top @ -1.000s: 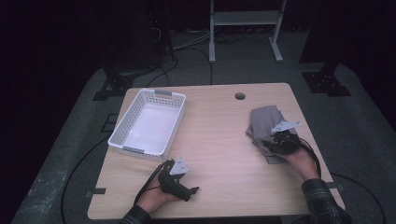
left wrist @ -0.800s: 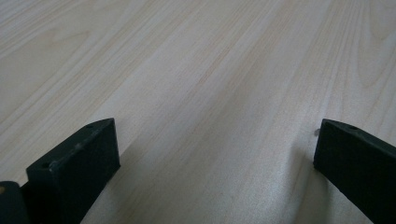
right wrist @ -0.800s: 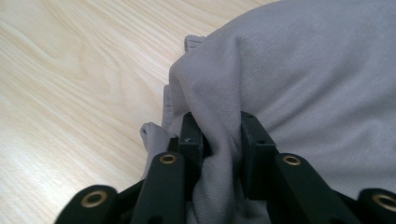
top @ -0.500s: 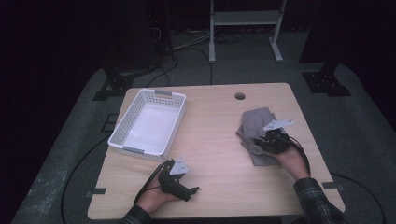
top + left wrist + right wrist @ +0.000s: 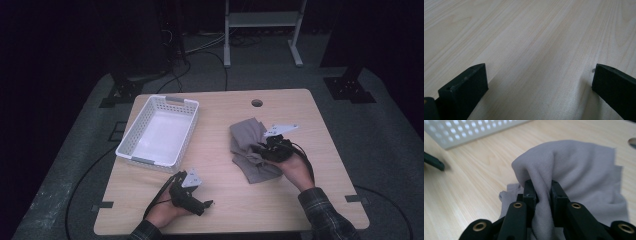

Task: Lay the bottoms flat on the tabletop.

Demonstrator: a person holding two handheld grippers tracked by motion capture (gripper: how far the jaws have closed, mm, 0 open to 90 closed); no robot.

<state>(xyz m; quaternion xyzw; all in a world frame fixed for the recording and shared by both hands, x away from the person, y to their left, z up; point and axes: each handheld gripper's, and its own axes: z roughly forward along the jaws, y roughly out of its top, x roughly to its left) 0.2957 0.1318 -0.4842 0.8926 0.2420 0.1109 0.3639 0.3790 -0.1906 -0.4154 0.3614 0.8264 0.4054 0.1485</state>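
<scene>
A grey cloth (image 5: pixel 248 146) lies crumpled on the right half of the wooden table (image 5: pixel 225 210). My right gripper (image 5: pixel 260 150) is shut on a raised fold of the cloth (image 5: pixel 574 167). In the right gripper view, fabric is pinched between the two black jaws of this gripper (image 5: pixel 541 187). Those jaws have just been closing on that fold. My left gripper (image 5: pixel 195 192) rests near the table's front edge. In the left gripper view its jaws stand wide apart with bare wood between them (image 5: pixel 539 82).
A white perforated basket (image 5: pixel 150 161) sits empty on the left half of the table, and its wall (image 5: pixel 474 130) also appears in the right gripper view. A round cable hole (image 5: pixel 256 103) lies near the far edge. Cables and a metal stand are on the floor behind.
The right hand has moved left towards the table's middle, dragging the cloth with it and bunching it up. The left hand has stayed put.
</scene>
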